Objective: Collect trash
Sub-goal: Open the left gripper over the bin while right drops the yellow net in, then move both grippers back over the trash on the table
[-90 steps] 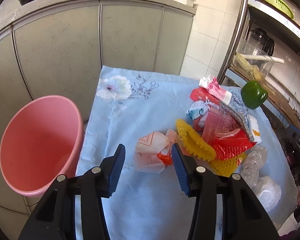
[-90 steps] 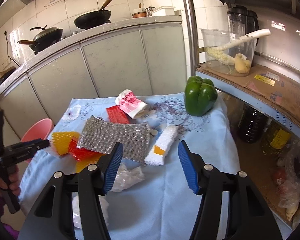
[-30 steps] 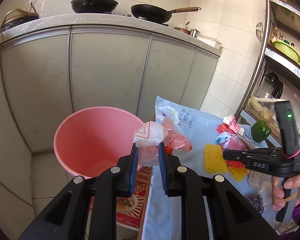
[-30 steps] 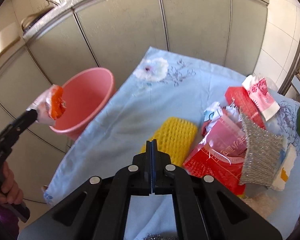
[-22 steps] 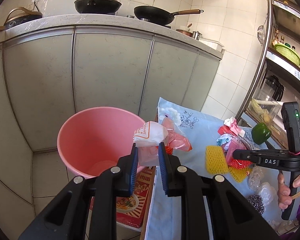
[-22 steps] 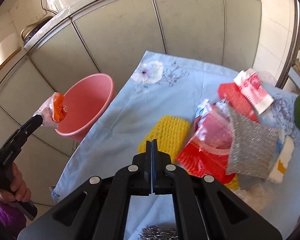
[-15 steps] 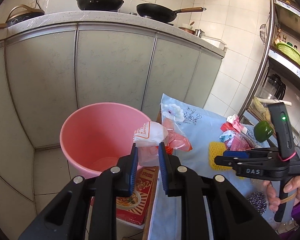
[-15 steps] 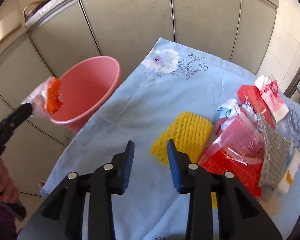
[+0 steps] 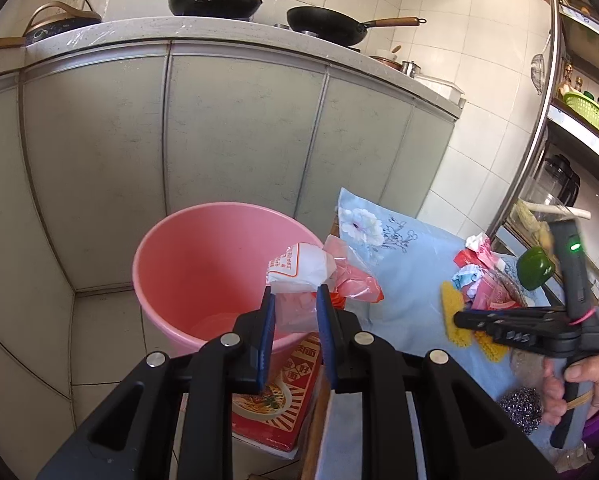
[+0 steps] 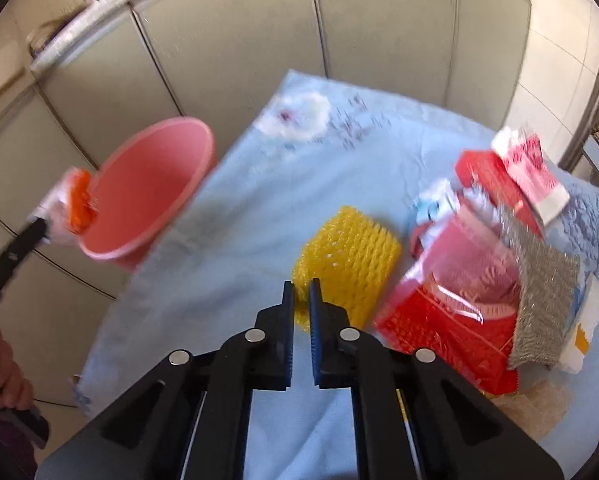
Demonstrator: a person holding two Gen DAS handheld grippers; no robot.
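My left gripper is shut on a crumpled white and pink plastic bag and holds it above the near rim of the pink bucket. The bucket also shows in the right wrist view, with the held bag at its left rim. My right gripper is over the blue tablecloth, its jaws closed on the near edge of a yellow foam net. A pile of red and pink wrappers lies to its right.
A silver mesh pad and a green pepper lie at the table's right. A steel scourer sits near the front edge. A red noodle box lies under the bucket. Grey cabinets stand behind.
My right gripper opened, dropped toward the yellow foam net and closed on its near edge. My left gripper still holds the bag, now nearer over the bucket.
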